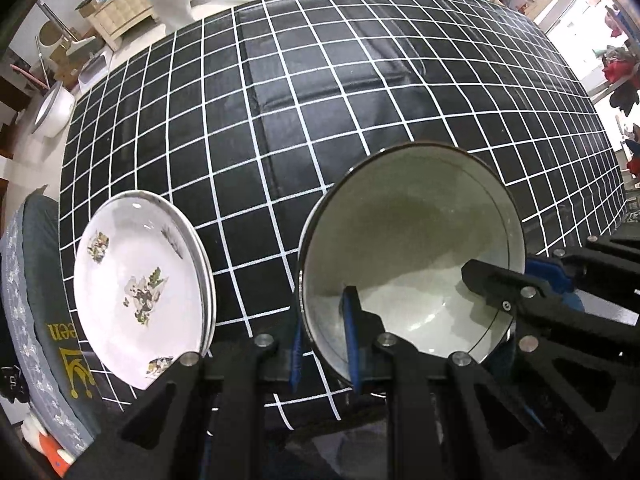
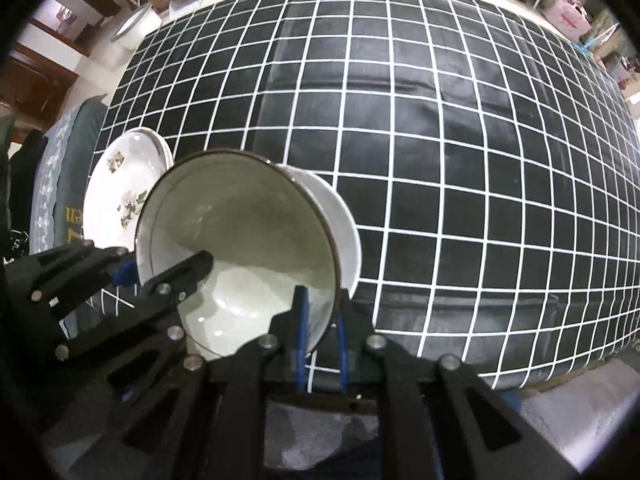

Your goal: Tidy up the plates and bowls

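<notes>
A large white bowl (image 1: pixel 412 248) with a dark rim is tilted toward the cameras above the checked table. My left gripper (image 1: pixel 324 328) is shut on its left rim, one blue pad inside and one outside. My right gripper (image 2: pixel 320 320) is shut on its right rim in the same way; it also shows in the left wrist view (image 1: pixel 532 276), and the left gripper shows in the right wrist view (image 2: pixel 160 268). The bowl (image 2: pixel 248 232) hides part of a stack of white flowered plates (image 1: pixel 140 292), which lies on the table to its left (image 2: pixel 116 188).
The table carries a black cloth with a white grid (image 1: pixel 320 100), (image 2: pixel 440 140). A grey cushioned chair (image 1: pixel 36 300) stands at the table's left edge. Furniture and clutter line the floor beyond the far edge.
</notes>
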The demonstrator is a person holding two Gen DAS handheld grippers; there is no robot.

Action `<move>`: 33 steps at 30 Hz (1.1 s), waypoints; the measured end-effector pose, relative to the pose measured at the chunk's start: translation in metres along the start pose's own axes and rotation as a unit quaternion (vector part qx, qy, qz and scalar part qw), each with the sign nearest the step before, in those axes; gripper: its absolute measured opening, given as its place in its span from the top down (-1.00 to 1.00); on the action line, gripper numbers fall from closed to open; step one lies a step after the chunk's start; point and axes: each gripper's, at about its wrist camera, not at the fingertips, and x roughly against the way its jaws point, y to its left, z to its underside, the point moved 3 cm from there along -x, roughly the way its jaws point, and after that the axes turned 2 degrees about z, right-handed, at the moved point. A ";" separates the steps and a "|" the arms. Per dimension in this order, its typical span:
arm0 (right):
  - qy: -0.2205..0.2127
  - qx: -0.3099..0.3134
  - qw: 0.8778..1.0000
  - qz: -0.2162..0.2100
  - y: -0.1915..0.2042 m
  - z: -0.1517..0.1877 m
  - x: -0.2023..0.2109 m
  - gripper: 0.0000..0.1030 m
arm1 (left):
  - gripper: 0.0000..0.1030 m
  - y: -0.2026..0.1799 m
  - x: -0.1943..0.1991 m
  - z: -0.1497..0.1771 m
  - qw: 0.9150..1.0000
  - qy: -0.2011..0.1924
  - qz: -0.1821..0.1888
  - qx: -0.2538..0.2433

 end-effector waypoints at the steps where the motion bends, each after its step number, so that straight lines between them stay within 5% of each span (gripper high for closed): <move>1: 0.002 0.002 1.000 0.002 -0.002 -0.004 0.001 0.71 | 0.69 0.001 -0.002 0.000 1.000 0.001 0.002 0.001; 33: 0.001 0.001 1.000 0.018 -0.033 0.003 0.009 0.65 | 0.69 -0.003 -0.026 -0.004 1.000 -0.008 0.010 0.008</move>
